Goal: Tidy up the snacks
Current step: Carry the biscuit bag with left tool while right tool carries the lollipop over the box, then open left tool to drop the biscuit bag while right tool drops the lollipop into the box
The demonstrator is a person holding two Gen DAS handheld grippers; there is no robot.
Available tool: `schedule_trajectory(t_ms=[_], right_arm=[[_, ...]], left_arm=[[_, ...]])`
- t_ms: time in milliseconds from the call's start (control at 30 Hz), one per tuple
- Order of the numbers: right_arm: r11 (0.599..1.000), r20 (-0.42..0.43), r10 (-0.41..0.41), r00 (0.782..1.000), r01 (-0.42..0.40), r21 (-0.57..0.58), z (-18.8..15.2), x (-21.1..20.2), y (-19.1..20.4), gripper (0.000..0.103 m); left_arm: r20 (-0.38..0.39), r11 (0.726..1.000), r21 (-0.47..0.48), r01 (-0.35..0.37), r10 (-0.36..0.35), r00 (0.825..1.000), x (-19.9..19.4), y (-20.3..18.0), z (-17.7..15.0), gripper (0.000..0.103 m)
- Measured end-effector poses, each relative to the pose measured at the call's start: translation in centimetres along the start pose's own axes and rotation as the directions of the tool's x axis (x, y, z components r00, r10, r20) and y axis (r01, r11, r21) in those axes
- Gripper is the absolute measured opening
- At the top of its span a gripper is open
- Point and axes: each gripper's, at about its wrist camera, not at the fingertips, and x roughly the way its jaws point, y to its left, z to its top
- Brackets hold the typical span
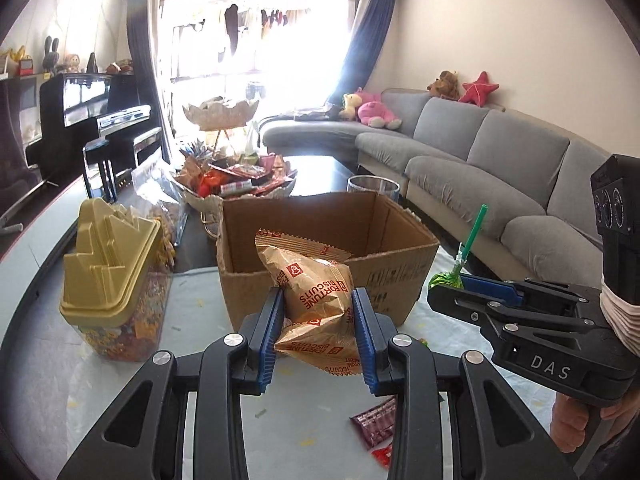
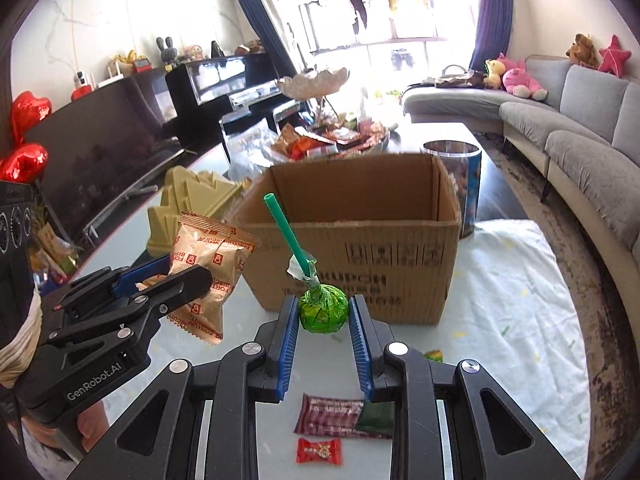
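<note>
While left jaws hide them, right wrist shows maroon wrapper [image 2: 336, 414] and red candy [image 2: 319, 451].

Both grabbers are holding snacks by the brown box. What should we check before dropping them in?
1. Left gripper grips the gold foil biscuit packet: ok.
2. Right gripper grips the green foil-wrapped lollipop: ok.
3. Open brown cardboard box has its top open: ok.
4. Snacks above the opening: not ok, both sit in front of it.
5. Room inside the box: cannot tell.
</note>
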Motion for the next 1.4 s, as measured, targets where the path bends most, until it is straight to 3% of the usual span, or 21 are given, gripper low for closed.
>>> schedule_trajectory(t_ms=[467,1133,1167,1200,1267,1400], right_arm=[[0.999,0.099,-0.02,0.995,0.023,-0.03,6.2,-0.3,0.0,0.027],[0.998,0.059,-0.032,0.998,0.035,-0.046,9.7,5.8,-1.3,0.027],[0.998,0.06,-0.04,0.997,0.043,-0.043,9.8,6.0,-1.4,0.03],[0.998,0.06,-0.054,0.997,0.056,-0.038,9.9,6.1,-1.6,0.044],[0.996,0.077,-0.083,0.994,0.084,-0.02,9.8,5.9,-2.1,0.06],[0.994,0.08,-0.105,0.991,0.107,-0.024,9.0,5.2,-2.5,0.06]], left_arm=[[0.053,1.0,-0.004,-0.001,0.001,0.999,1.2,0.4,5.3,0.034],[-0.015,0.999,-0.022,-0.026,0.026,1.0,8.0,2.8,7.5,0.038],[-0.018,0.999,-0.018,-0.037,0.036,0.999,8.2,2.8,7.5,0.045],[-0.019,0.999,-0.015,-0.047,0.046,0.999,8.4,2.8,7.5,0.058],[-0.009,0.998,-0.011,-0.059,0.059,0.998,8.2,2.7,7.3,0.068],[-0.01,0.998,0.001,-0.06,0.06,0.998,7.7,1.8,6.4,0.069]])
